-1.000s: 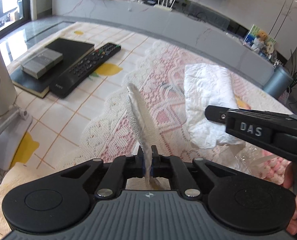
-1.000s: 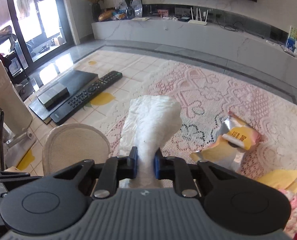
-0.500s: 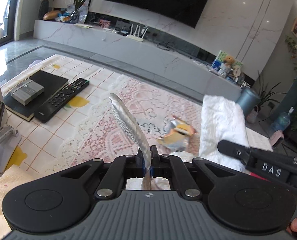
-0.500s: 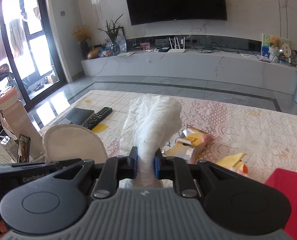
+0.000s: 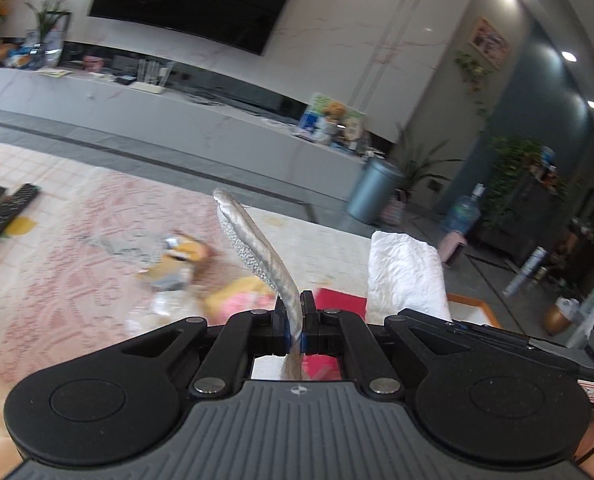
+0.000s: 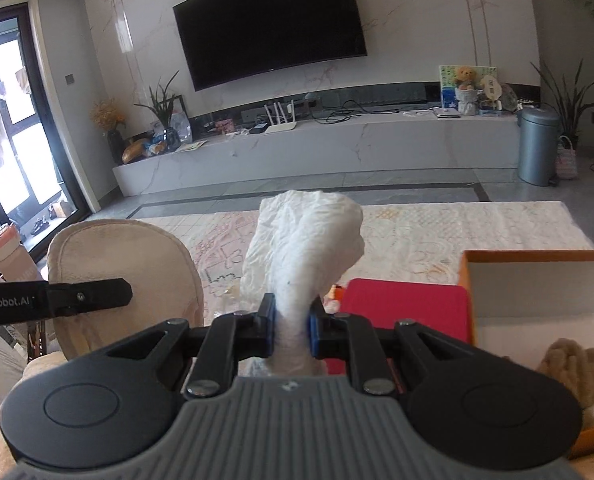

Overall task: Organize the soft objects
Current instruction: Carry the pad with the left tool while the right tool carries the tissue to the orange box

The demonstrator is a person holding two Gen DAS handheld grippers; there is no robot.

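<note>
The left gripper point(image 5: 296, 322) has its jaws pressed together on the thin edge of a flat beige pad point(image 5: 257, 246), which stands up edge-on out of the jaws above the lace tablecloth point(image 5: 77, 272), with a snack packet point(image 5: 177, 258) lying blurred on the cloth farther off to the left. The right gripper point(image 6: 291, 326) pinches a crumpled white cloth point(image 6: 305, 248) that bulges up above its jaws. Just right of it, near the table's near edge, sit a red box lid point(image 6: 407, 308) and an orange-rimmed box point(image 6: 537, 280) with a tan heart-shaped cushion point(image 6: 577, 368) inside.
</note>
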